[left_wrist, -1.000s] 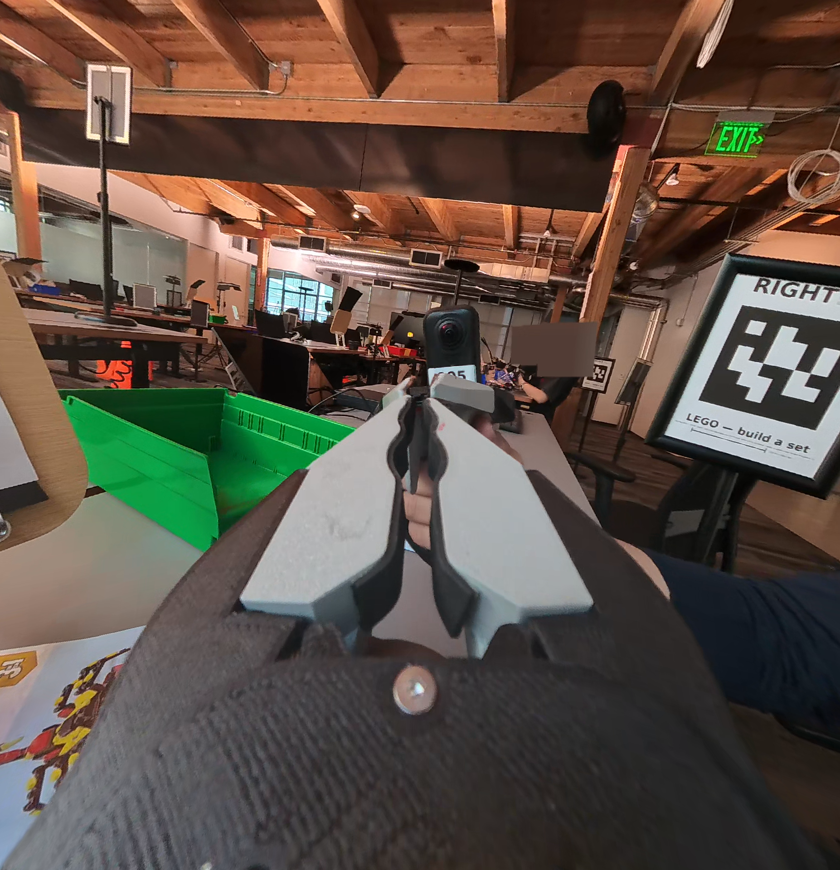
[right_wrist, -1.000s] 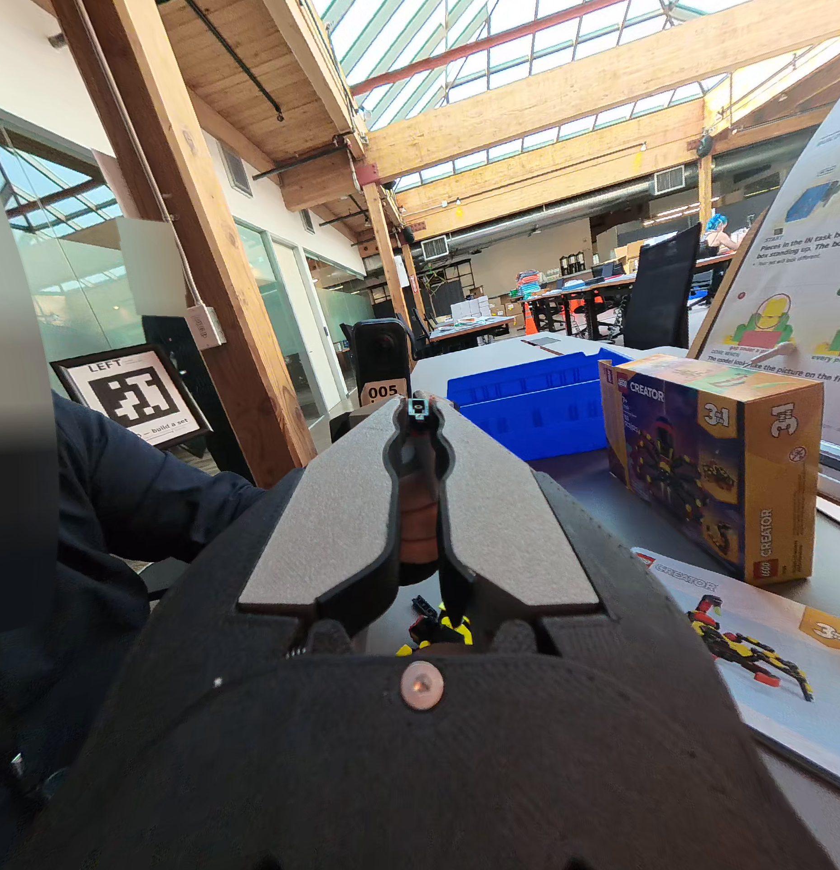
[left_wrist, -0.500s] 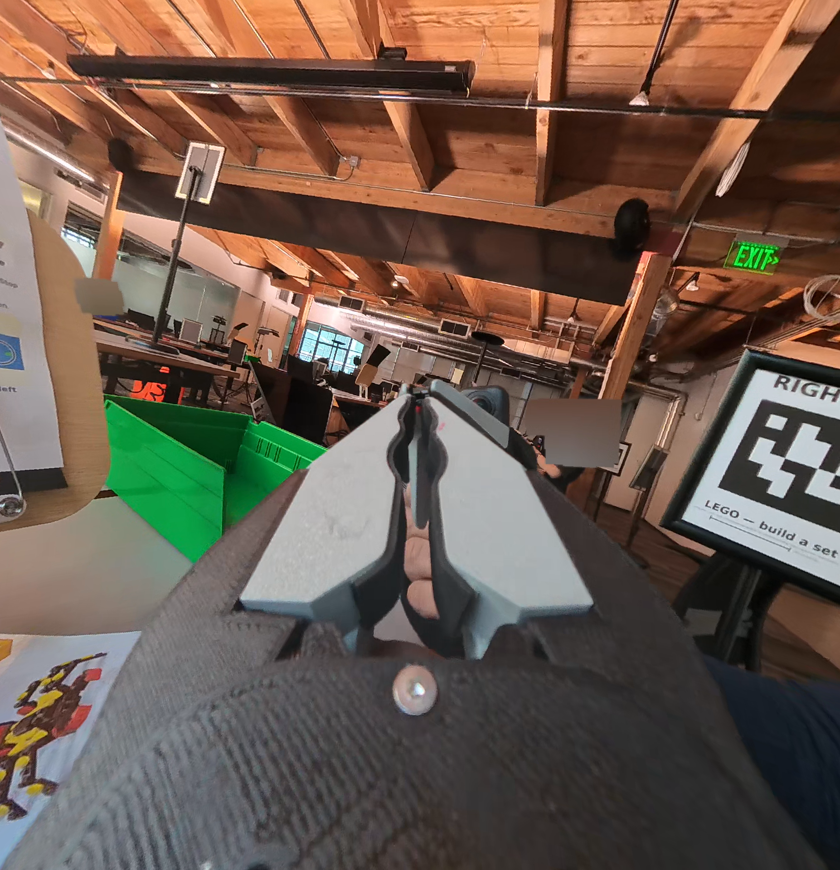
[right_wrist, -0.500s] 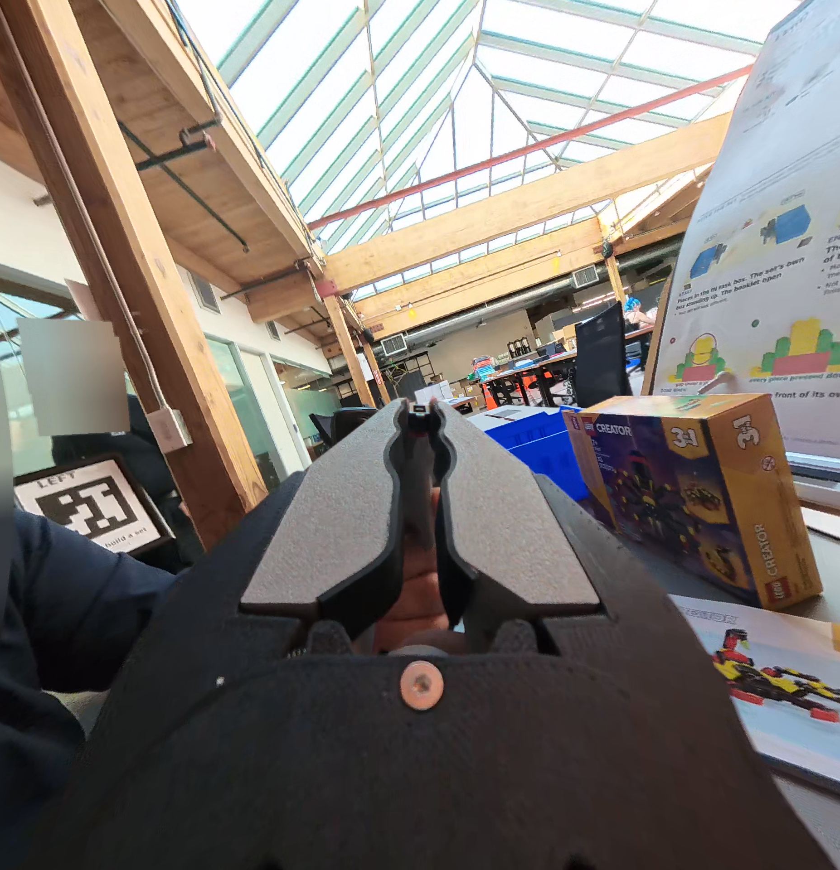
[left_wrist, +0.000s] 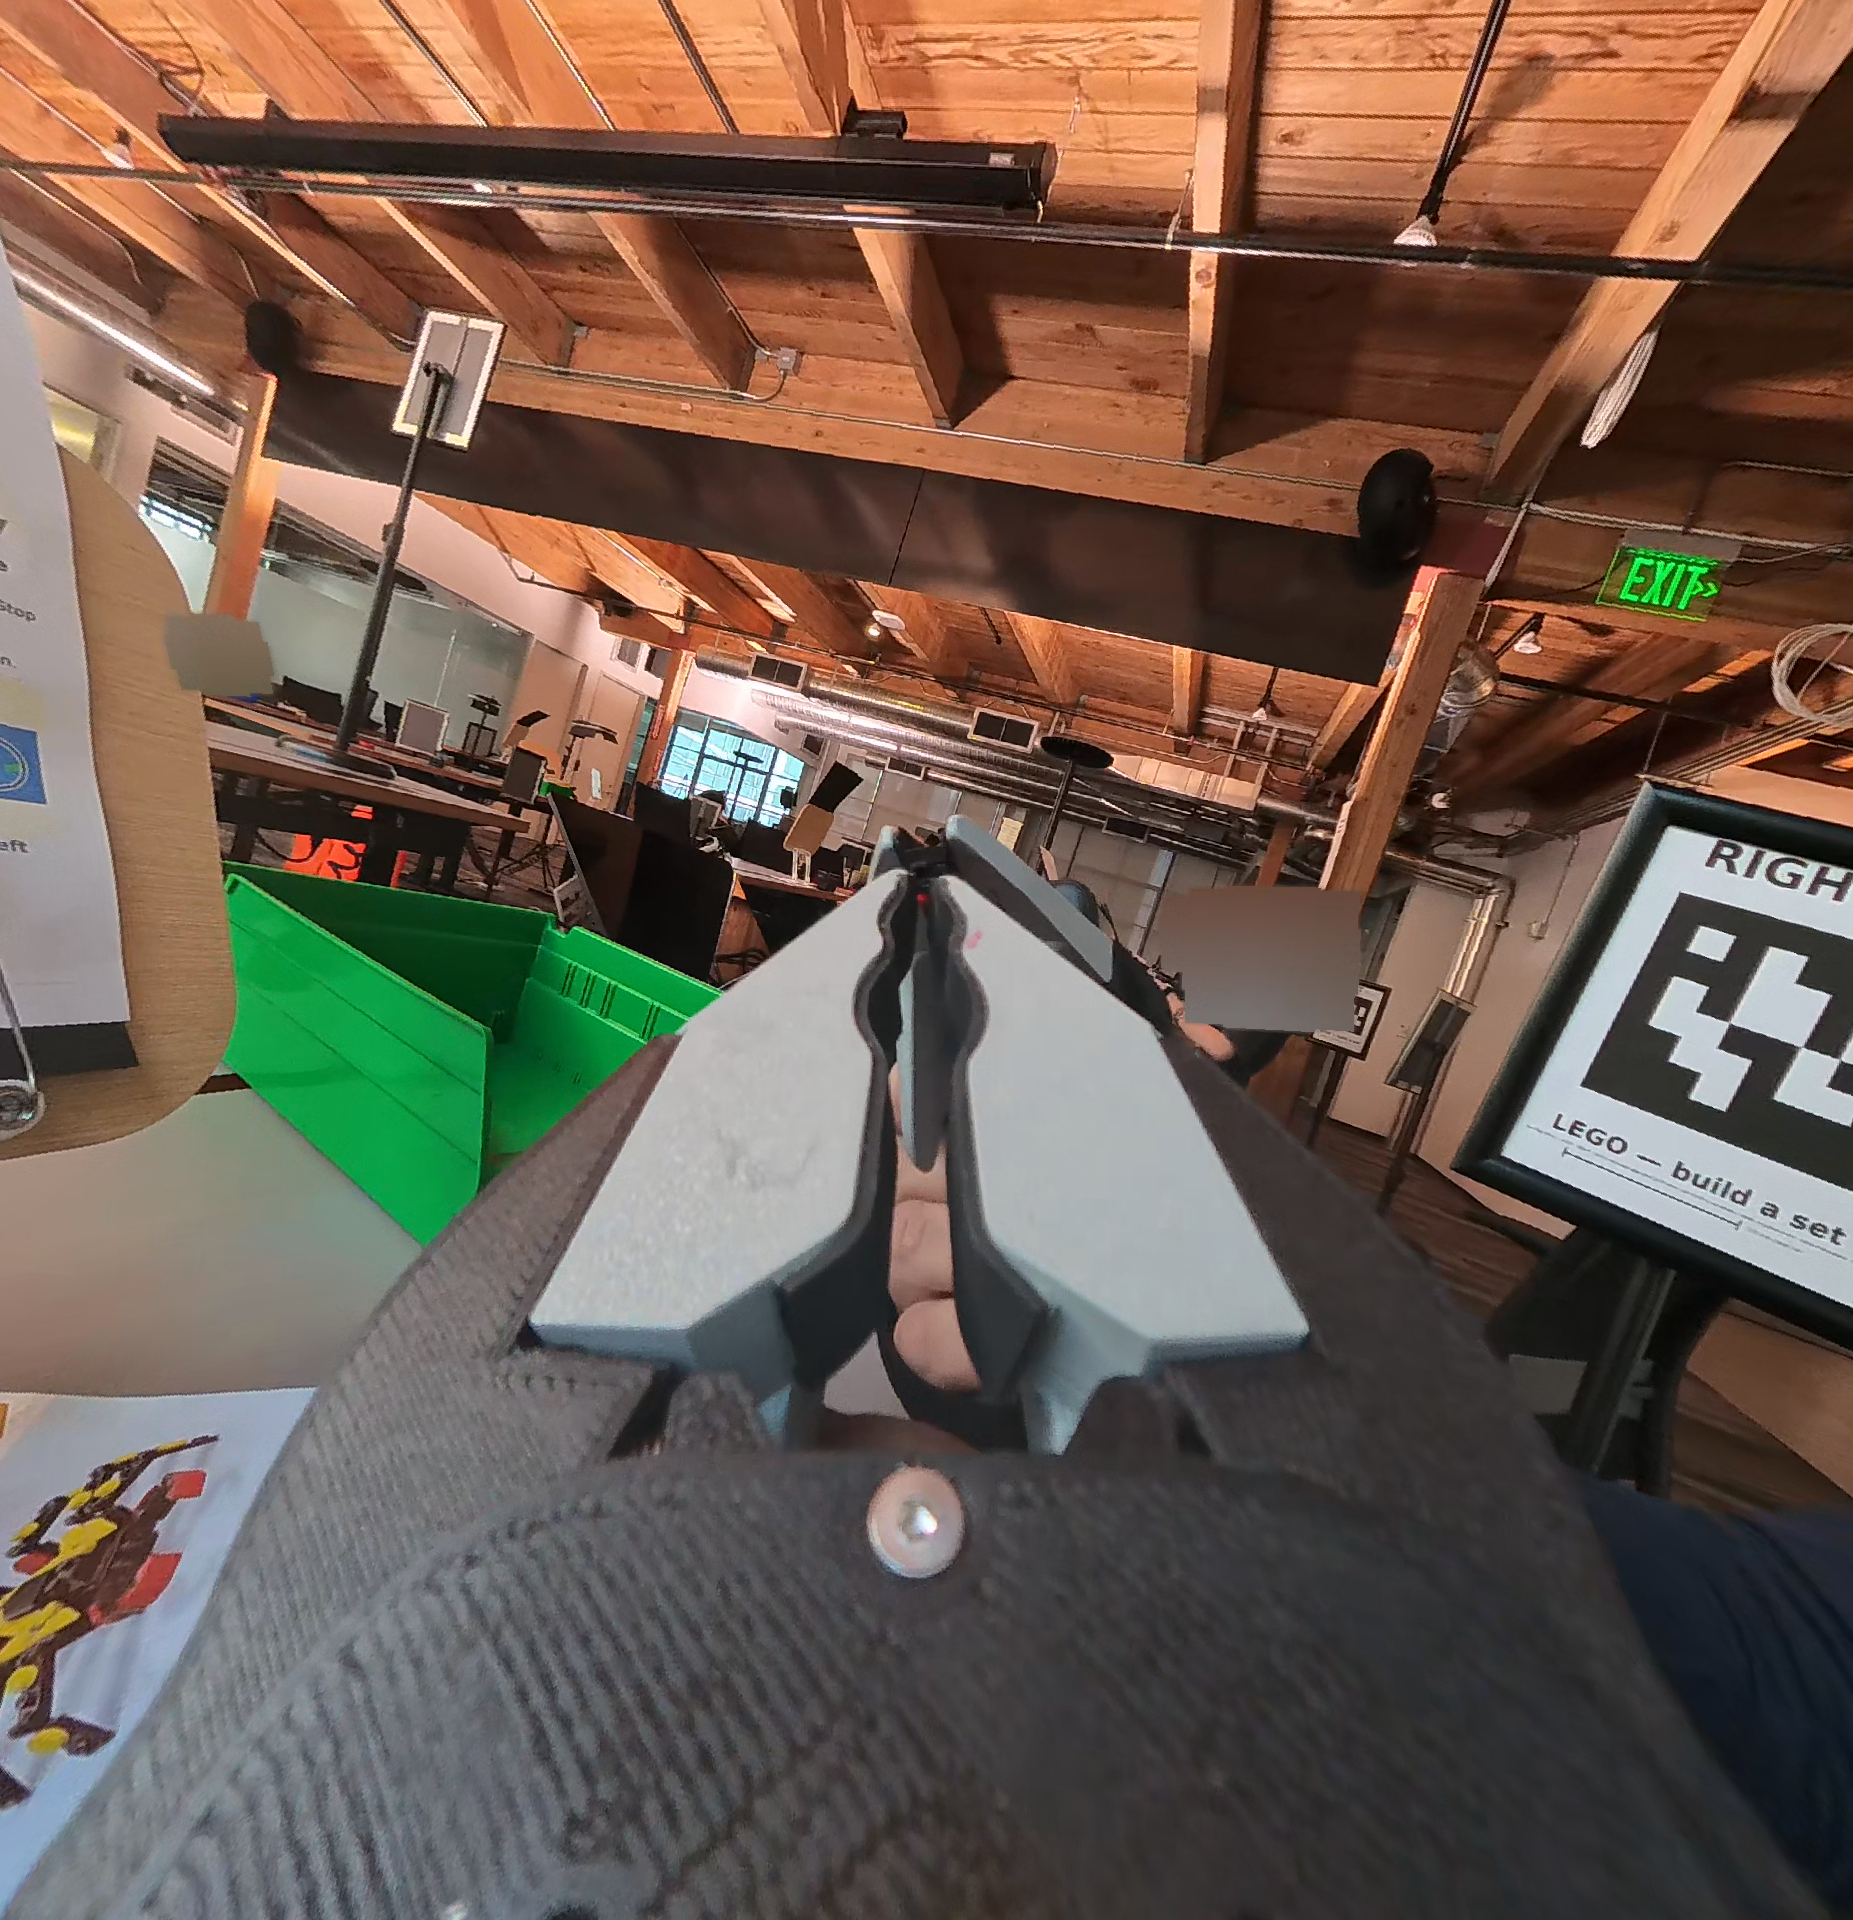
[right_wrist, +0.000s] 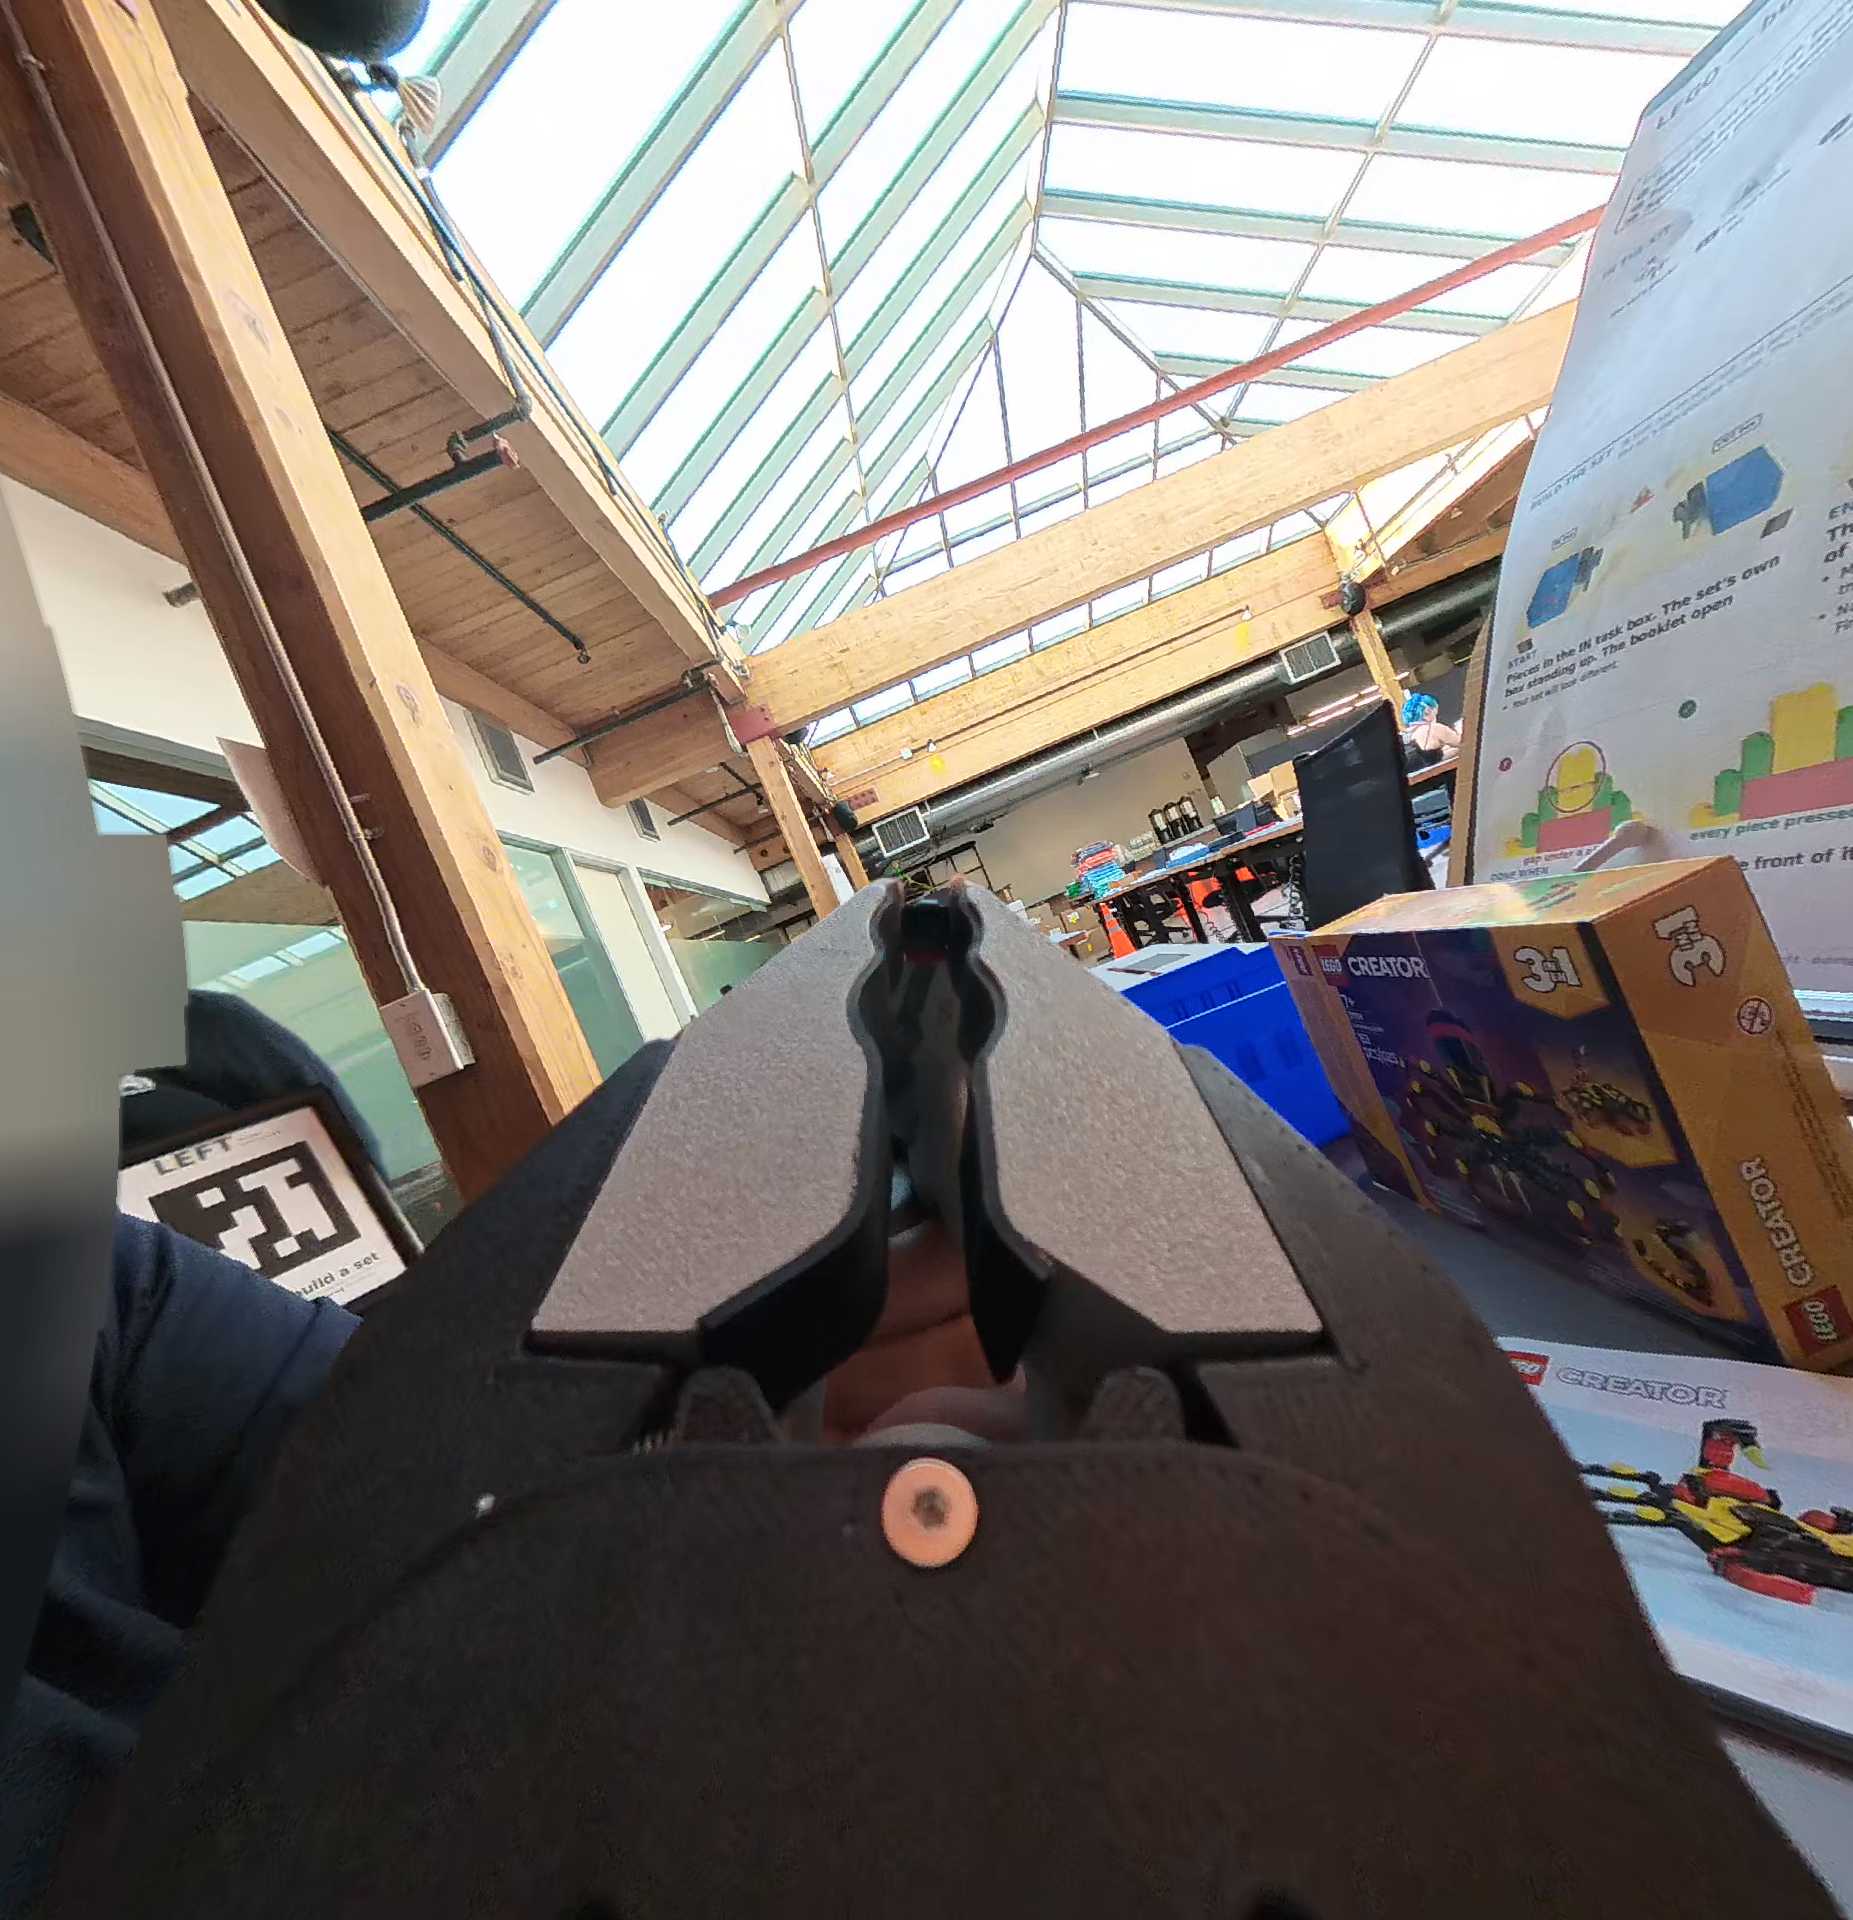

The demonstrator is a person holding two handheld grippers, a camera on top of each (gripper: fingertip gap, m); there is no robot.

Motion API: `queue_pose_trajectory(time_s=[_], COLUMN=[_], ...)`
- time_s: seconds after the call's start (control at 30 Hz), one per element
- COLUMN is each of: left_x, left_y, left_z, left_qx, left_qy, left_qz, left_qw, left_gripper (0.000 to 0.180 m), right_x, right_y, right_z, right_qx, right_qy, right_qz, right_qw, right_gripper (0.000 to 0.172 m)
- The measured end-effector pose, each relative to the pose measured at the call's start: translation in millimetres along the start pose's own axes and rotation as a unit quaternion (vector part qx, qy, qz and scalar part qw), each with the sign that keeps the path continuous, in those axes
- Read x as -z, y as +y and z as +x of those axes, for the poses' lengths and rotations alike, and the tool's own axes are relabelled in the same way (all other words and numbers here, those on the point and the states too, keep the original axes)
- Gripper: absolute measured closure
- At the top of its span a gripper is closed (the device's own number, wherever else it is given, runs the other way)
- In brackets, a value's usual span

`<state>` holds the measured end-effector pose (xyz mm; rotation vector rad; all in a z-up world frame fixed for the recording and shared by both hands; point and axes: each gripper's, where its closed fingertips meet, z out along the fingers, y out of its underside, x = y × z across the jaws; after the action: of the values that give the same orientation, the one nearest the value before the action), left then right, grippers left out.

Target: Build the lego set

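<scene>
My right gripper is shut on a small black piece with a red band at its lower end, pinched at the very fingertips. My left gripper is shut, its fingers closed together. Both grippers point upward and meet tip to tip. In the left wrist view the right gripper stands just beyond my left tips, with the black piece between its fingers. A red speck shows at the left tips. I cannot tell whether the left pads pinch it.
A green bin stands left of the left gripper, a blue bin and a yellow set box right of the right one. A booklet lies on the table. Framed marker signs stand beside the table, and a person's dark sleeve is close. My left and right fingertips are right by each other.
Both grippers tilted upward and came tip to tip. The right fingers closed a little tighter on the small piece. The left fingers stayed shut.
</scene>
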<state>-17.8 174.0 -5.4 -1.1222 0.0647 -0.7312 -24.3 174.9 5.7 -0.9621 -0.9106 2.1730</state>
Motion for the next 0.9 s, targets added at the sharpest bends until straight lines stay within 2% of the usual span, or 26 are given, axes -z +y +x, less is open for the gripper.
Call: queue_pose_trajectory(time_s=[0.37, 0.53, 0.7, 0.9], left_x=[2, 5, 5, 4], left_y=[0, -6, -7, -4], left_z=[2, -1, 1, 6], left_qx=[-0.076, -0.081, -0.089, -0.106], left_qy=[-0.005, -0.007, -0.007, 0.002], left_qz=[-0.030, -0.025, -0.026, -0.032], left_qw=[0.997, 0.996, 0.996, 0.994], left_gripper=[0.180, 0.180, 0.180, 0.180], right_x=[1, 8, 5, 2], right_y=[3, -2, 4, 9], right_z=[-1, 2, 1, -7], right_qx=[-0.012, 0.020, 0.015, 0.013], right_qy=[-0.037, -0.024, -0.028, -0.050], right_qz=[-0.038, -0.059, -0.077, -0.084], right_qw=[0.999, 0.998, 0.997, 0.995], right_gripper=[0.166, 0.168, 0.158, 0.166])
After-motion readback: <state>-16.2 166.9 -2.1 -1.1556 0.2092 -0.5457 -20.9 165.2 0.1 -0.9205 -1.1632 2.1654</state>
